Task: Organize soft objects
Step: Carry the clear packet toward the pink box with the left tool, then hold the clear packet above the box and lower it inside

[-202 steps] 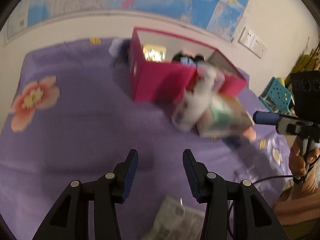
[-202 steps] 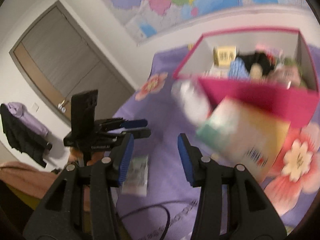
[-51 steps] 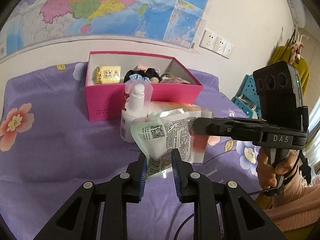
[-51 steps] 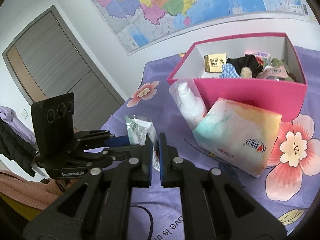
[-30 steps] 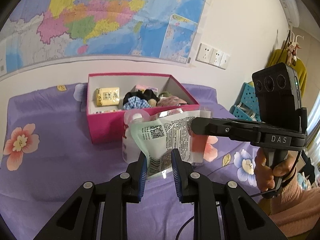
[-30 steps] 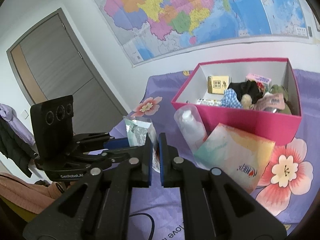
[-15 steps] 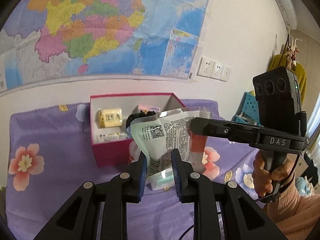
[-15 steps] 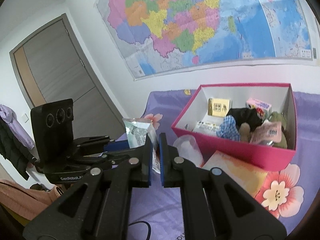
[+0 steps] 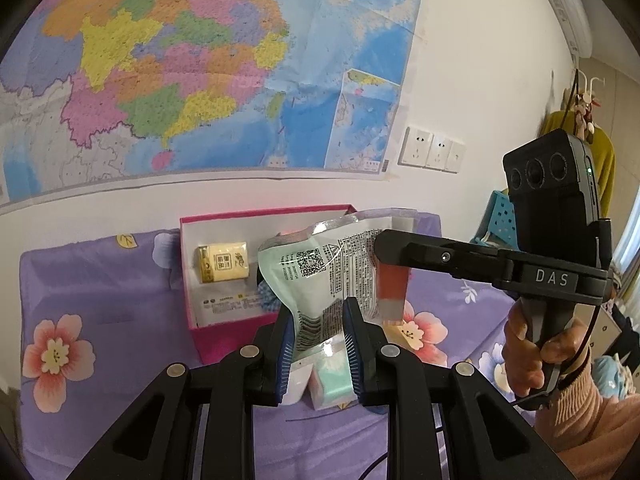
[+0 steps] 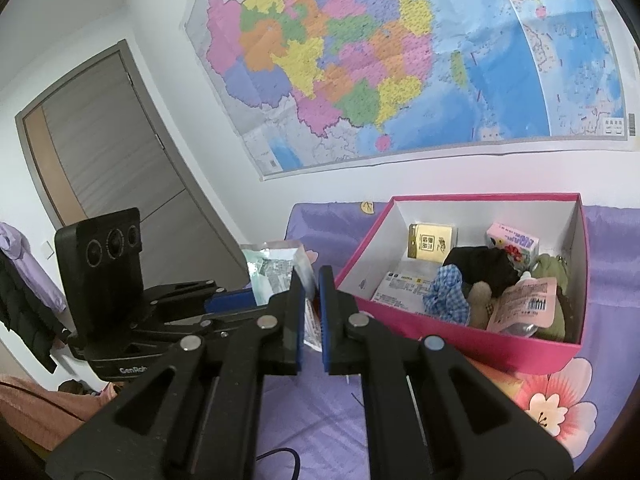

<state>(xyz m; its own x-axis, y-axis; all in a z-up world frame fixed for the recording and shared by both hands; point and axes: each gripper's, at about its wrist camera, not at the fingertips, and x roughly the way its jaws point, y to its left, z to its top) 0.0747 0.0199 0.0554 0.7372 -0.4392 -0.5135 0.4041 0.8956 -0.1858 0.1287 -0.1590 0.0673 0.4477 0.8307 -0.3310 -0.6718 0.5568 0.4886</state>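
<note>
Plastic pouch [image 9: 320, 276] held upright in air | left claw [image 9: 318, 344] pinches bottom, right claw [image 10: 310, 300] pinches side edge | pink box [image 10: 472, 340] lies ahead, nearer right claw | bed [image 9: 100, 280] below.

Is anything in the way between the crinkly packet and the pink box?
Nothing visible blocks it. Both tools, left and right, hold the packet up in the air in front of the pink box, whose top is open, with bare white floor near its left wall.
</note>
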